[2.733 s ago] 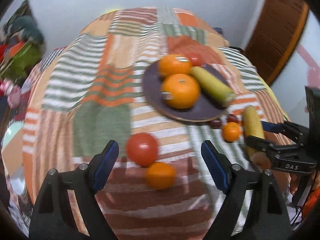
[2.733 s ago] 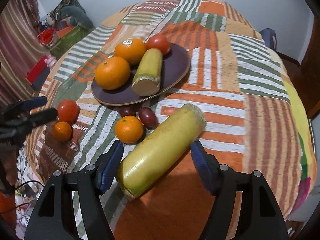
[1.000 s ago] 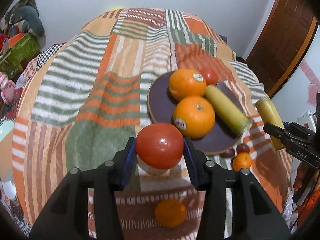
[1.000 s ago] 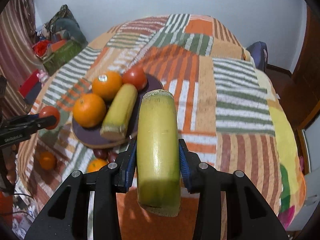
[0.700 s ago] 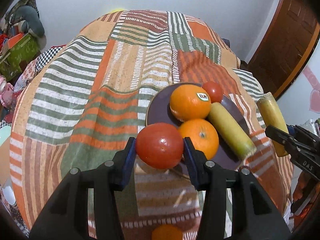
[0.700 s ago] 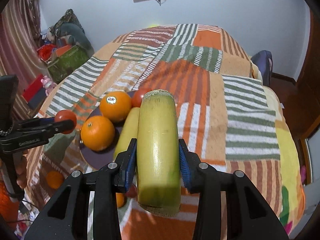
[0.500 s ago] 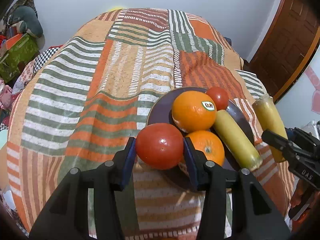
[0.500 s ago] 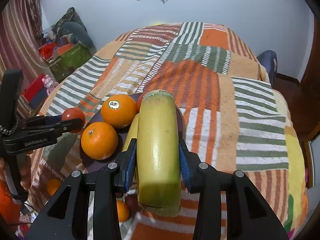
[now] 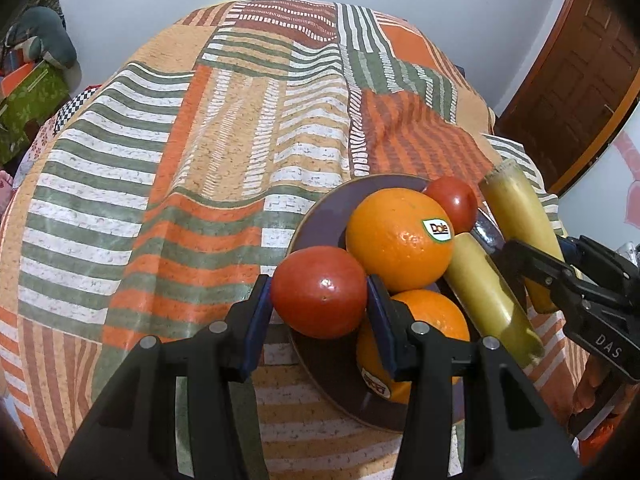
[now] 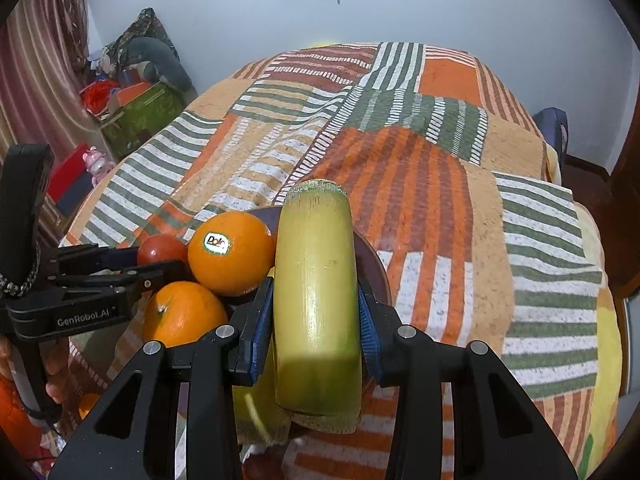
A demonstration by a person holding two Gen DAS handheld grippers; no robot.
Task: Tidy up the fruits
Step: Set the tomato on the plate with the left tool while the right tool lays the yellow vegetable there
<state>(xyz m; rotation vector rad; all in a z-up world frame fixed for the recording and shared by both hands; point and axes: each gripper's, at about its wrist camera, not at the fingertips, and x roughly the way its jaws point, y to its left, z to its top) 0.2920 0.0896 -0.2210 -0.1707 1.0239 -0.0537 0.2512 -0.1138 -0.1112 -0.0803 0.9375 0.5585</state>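
Observation:
My left gripper [image 9: 319, 298] is shut on a red tomato [image 9: 320, 292] and holds it over the near left rim of the dark plate [image 9: 320, 216]. The plate carries an orange with a Dole sticker [image 9: 398, 238], a second orange [image 9: 432, 320], a smaller tomato [image 9: 454, 200] and a yellow-green cylinder fruit [image 9: 490, 300]. My right gripper [image 10: 316, 320] is shut on another yellow-green cylinder fruit [image 10: 316, 292], held above the plate's right side [image 10: 374, 264]. It also shows in the left wrist view [image 9: 520, 220].
The plate lies on a table under a striped patchwork cloth [image 9: 200, 160]. A small orange [image 10: 86, 404] lies on the cloth at the lower left. Boxes and toys [image 10: 132, 100] stand at the far left, a wooden door [image 9: 580, 80] at the right.
Both grippers closed on their fruits, lifted them off the cloth and carried them toward the plate. In the last half second the tomato moved further over the plate's rim.

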